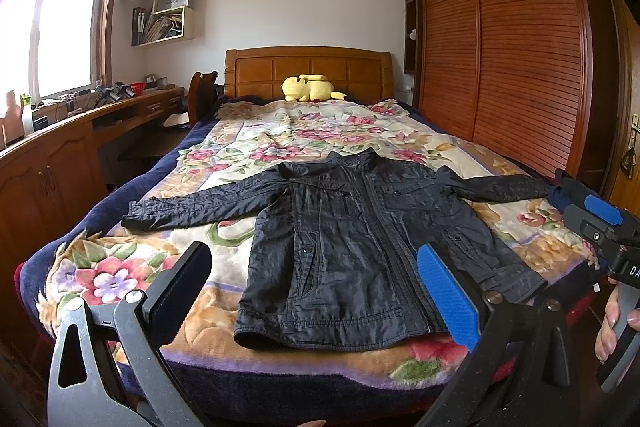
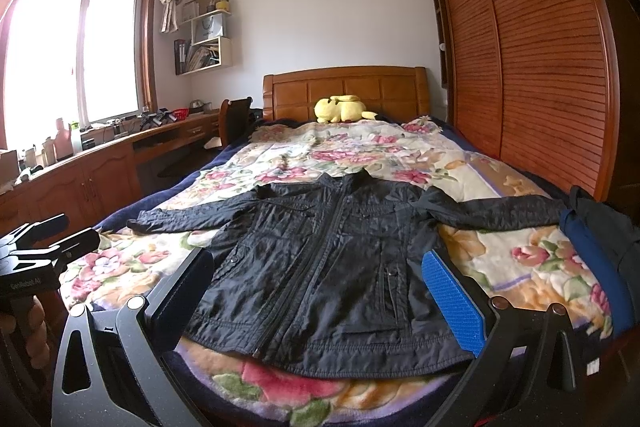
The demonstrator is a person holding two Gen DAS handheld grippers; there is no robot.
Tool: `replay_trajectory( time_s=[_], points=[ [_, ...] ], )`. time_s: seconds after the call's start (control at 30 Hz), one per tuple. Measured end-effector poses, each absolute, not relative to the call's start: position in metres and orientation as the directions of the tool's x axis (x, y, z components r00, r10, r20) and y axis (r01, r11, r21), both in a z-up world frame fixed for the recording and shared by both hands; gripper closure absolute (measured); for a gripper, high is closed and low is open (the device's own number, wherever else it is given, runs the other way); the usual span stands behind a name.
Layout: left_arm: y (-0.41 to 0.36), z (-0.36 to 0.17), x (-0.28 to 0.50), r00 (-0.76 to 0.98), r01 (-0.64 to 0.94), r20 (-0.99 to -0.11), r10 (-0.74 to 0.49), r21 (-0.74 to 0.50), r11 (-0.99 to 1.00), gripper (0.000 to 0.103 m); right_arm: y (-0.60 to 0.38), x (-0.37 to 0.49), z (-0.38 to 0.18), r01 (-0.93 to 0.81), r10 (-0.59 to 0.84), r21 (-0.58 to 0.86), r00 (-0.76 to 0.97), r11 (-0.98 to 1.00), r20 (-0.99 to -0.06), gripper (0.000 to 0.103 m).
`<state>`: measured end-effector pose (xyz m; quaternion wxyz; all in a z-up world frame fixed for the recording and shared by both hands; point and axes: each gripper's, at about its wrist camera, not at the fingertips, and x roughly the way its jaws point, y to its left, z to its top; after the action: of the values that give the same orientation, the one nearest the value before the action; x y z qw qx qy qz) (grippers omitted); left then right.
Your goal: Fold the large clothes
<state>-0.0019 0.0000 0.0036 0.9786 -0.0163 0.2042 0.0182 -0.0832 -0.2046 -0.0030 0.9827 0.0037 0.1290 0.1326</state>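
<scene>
- Bedroom bed (image 1: 120, 279) under a floral blanket carries the black jacket (image 1: 352, 239), spread flat, sleeves out.
- Left gripper (image 1: 316, 291) and right gripper (image 2: 320, 287): fingers apart, empty.
- Soft, light, probably slippery fabric; pinch at the cuffs.

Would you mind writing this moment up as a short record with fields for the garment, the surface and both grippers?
garment: black jacket, laid flat face up, zipped, sleeves spread out to both sides
surface: floral blanket on the bed
left gripper: open, above the jacket's hem, holding nothing
right gripper: open, above the hem, holding nothing
other: yellow plush toy by the headboard
fold: not yet begun
</scene>
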Motion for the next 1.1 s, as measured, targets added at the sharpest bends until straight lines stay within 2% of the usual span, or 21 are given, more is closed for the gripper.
replay_trajectory(
  time_s=[0.67, 1.1],
  points=[
    [-0.001, 0.001, -0.002, 0.916, -0.039, -0.401, 0.025, -0.028, 0.999, 0.000, -0.206, -0.082, -0.003, -0.264, 0.268, 0.049, 0.928, 0.963, -0.258, 0.000],
    [0.043, -0.047, 0.030, 0.870, -0.125, -0.480, 0.114, 0.008, 0.992, 0.000, -0.186, -0.039, -0.024, -0.321, 0.314, 0.033, 0.891, 0.947, -0.328, 0.000]
  ],
)
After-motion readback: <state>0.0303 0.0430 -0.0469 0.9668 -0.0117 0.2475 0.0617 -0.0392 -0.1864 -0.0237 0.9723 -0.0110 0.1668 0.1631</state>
